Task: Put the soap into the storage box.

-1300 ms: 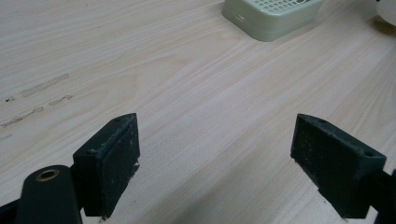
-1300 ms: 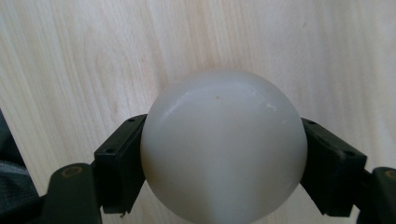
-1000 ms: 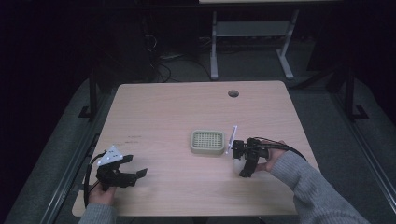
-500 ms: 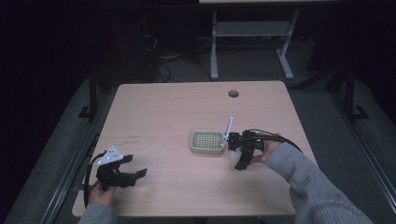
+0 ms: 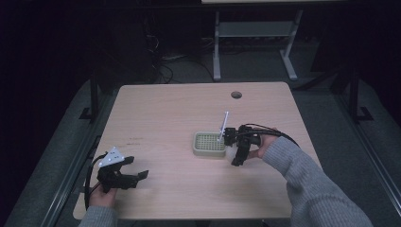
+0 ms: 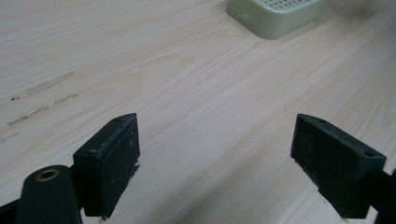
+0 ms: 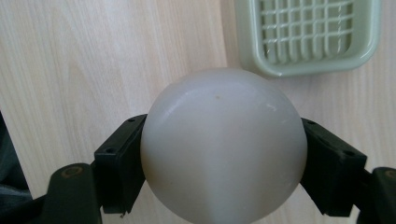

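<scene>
- High view: rectangular light-wood table (image 5: 161, 118) with a round hole near its far edge; person's forearms come in from the bottom.
- Square pale-green plastic grid tray (image 5: 209, 144) sits right of table centre.
- Right gripper (image 5: 235, 150) just beside the tray's right edge, jaws clamped on a smooth white round ball-like object (image 7: 223, 147); thin white stick (image 5: 223, 124) rises near the tray.
- Left gripper (image 5: 137, 176) low at near-left, well apart from the tray, jaws spread wide, holding nothing.
</scene>
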{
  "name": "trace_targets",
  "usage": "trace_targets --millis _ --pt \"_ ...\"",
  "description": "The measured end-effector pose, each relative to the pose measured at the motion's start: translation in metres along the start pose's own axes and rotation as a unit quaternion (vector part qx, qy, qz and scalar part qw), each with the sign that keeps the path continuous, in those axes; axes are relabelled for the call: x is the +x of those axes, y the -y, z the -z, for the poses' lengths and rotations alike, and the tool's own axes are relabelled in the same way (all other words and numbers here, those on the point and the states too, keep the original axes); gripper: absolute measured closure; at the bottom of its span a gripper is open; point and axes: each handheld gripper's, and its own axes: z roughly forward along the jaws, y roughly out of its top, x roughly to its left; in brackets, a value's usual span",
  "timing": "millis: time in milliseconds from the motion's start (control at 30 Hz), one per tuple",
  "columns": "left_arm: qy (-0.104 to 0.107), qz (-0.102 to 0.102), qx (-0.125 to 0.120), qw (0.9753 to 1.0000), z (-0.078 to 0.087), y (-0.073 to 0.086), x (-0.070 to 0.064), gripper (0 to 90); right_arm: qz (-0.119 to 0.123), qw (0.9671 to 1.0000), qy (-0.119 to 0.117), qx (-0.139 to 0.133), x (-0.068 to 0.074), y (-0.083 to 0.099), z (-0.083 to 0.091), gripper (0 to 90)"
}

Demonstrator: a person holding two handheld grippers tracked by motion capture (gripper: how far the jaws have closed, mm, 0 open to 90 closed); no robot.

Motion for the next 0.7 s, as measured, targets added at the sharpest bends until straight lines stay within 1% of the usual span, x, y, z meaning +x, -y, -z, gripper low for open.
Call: trace_targets --millis 133,433,533,633,700 --pt "-0.001 -0.001 -0.001 1.0 0.0 0.0 0.001 15.3 0.0 1.0 -0.004 -0.004 -0.004 -0.005 0.001 23.3" --pt "-0.001 0.002 0.002 1.0 0.0 0.001 0.003 15.3 0.004 1.0 -0.004 0.001 -0.009 -0.016 -0.002 23.3" --pt "0.0 0.003 0.001 1.0 0.001 0.0 0.003 15.3 0.011 0.9999 -0.003 0.002 -0.011 -0.022 -0.001 23.3" --pt "0.0 0.003 0.001 1.0 0.0 0.0 0.003 15.3 0.007 0.9999 -0.007 -0.005 -0.012 -0.026 0.0 23.2" --pt "0.0 0.002 0.001 1.0 0.0 0.0 0.003 15.3 0.011 0.9999 -0.007 -0.005 -0.014 -0.027 0.0 23.3"
